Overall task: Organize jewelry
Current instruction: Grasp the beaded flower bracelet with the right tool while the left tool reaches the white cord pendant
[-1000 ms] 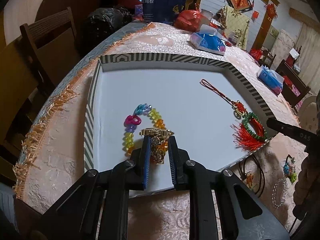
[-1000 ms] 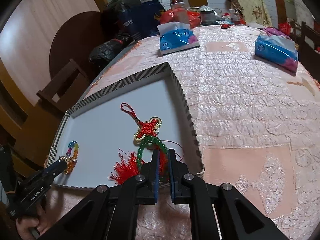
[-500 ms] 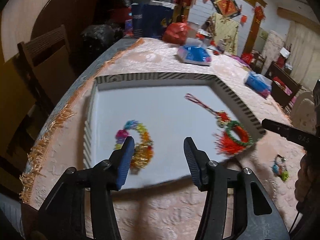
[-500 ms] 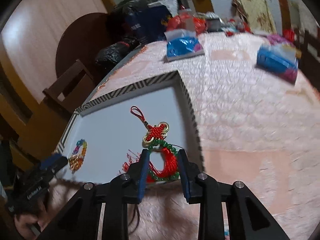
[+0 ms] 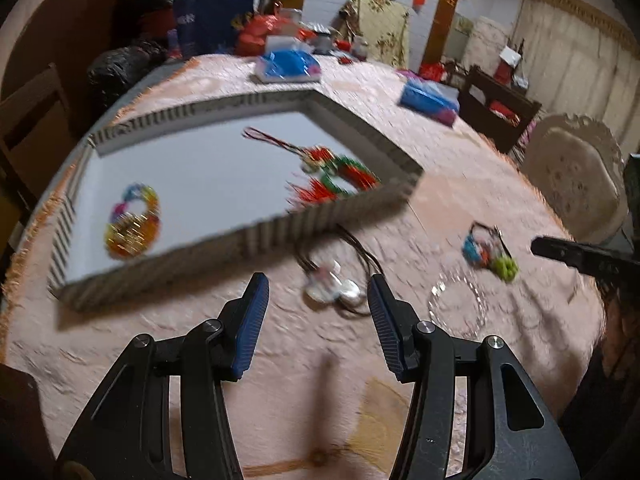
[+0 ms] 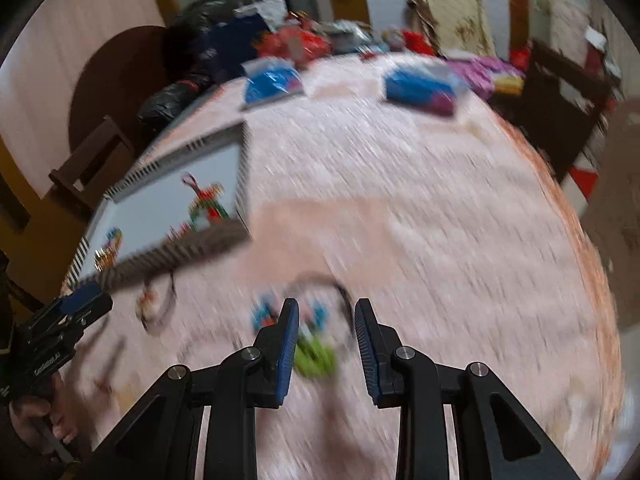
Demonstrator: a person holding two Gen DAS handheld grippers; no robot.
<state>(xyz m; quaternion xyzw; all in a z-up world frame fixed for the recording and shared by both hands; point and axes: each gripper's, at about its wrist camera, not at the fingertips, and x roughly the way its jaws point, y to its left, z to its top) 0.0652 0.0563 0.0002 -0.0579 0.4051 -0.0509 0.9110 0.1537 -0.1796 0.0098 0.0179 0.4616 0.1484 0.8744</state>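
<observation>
a pink embossed tablecloth (image 5: 460, 200) covered a long dining table in a cluttered room hung with red decorations, dark chairs and black bags beyond its far-left edge and a pale carved chair (image 5: 576, 184) off to the right. ahead and to the left of the left gripper (image 5: 316, 300) sat the striped-rim tray (image 5: 280, 236), its pale floor holding a rainbow bead bracelet (image 5: 134, 222) near the left wall and a red tasselled knot charm (image 5: 336, 176) in the near right corner. the left gripper's jaws stood apart and empty above bare cloth, and between their tips, lying on the cloth, was a silvery pendant on a dark cord (image 5: 332, 288); to its right lay a clear bead bracelet (image 5: 456, 304) and a multicoloured charm bracelet (image 5: 488, 254). the right gripper (image 6: 326, 314) hung released too, nothing clamped, its blue pads framing that charm bracelet, blurred, on the cloth below. two blue tissue packs (image 6: 420, 88) lay well ahead. wide open cloth stretched ahead and right of the right gripper to the fringed table edge.
</observation>
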